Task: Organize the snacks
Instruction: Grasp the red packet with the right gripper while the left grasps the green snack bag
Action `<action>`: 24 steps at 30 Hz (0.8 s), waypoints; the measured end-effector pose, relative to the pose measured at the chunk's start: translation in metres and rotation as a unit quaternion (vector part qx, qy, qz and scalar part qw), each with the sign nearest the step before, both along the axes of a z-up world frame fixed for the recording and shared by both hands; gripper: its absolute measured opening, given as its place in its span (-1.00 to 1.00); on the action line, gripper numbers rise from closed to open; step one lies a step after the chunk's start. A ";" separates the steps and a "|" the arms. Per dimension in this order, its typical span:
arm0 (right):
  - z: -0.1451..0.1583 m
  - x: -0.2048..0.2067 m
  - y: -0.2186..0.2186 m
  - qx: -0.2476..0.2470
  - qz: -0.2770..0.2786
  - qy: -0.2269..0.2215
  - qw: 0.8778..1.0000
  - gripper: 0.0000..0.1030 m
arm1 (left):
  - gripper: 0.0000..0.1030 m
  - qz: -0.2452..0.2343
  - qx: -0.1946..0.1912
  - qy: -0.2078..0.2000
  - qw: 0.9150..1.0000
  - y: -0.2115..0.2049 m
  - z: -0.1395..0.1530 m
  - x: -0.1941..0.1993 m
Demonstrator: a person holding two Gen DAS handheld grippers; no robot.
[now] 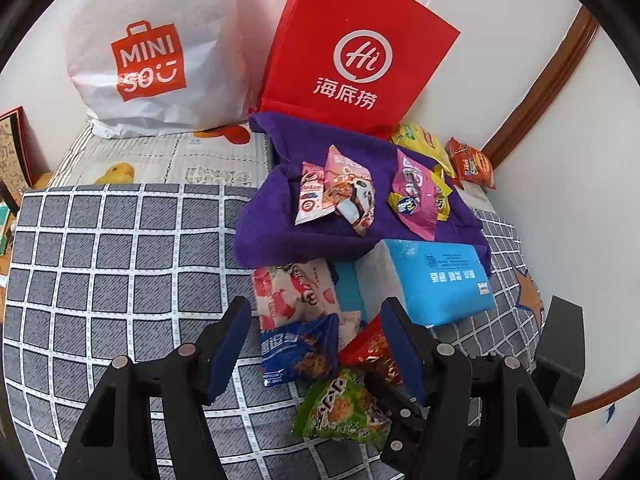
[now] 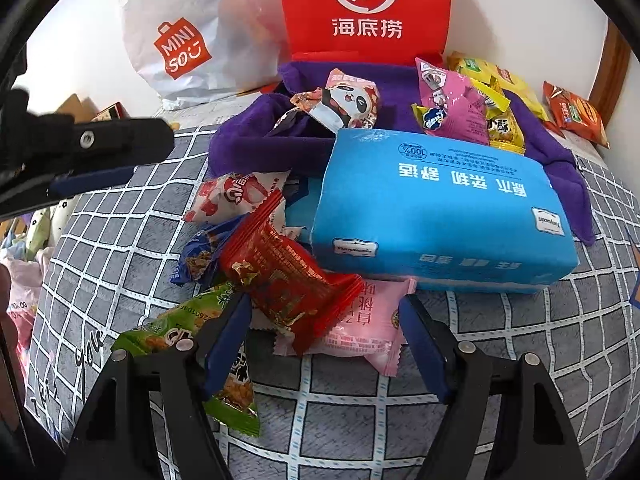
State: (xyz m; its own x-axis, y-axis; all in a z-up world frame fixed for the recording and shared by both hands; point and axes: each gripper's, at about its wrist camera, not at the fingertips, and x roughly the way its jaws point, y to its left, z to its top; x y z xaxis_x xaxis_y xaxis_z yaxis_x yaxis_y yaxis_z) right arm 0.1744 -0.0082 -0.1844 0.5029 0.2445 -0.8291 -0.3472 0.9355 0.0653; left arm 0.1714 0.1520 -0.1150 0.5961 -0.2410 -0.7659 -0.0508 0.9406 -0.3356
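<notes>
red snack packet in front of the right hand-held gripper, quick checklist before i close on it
1. Right hand-held gripper open: ok, pads apart, nothing pinched.
2. Red snack packet between its fingers: ok, though only its near end.
3. Packet free on top: ok, it lies over the pink packet.
4. Risk of grabbing two: not ok, the pink packet sits in the same gap.
5. Green packet clear of the fingers: not ok, one finger overlaps it.
6. Left hand-held gripper out of the way: cannot tell, it hovers open over the same pile.

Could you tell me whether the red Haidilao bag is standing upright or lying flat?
Upright. The red bag stands behind the purple towel, logo facing out, close against the white wall.
</notes>
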 end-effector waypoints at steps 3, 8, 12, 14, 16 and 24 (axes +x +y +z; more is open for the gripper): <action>0.000 0.000 0.000 0.004 -0.002 -0.001 1.000 0.42 | 0.26 0.003 -0.001 0.003 1.000 0.003 -0.002 -0.001; 0.002 -0.002 -0.005 0.013 0.000 0.000 1.000 0.26 | 0.26 0.007 -0.001 0.006 1.000 0.005 -0.005 -0.005; 0.005 -0.010 -0.009 0.013 0.005 -0.006 1.000 0.05 | 0.26 0.011 -0.001 0.008 1.000 0.007 -0.007 -0.009; 0.006 -0.012 -0.012 0.017 0.008 -0.006 1.000 -0.03 | 0.26 0.014 0.000 0.010 1.000 0.008 -0.009 -0.013; 0.007 -0.014 -0.016 0.022 0.009 -0.006 1.000 -0.16 | 0.26 0.018 -0.001 0.013 1.000 0.010 -0.011 -0.017; 0.005 -0.019 -0.037 0.035 -0.003 0.006 0.999 -0.64 | 0.26 0.030 0.000 0.026 0.999 0.009 -0.019 -0.029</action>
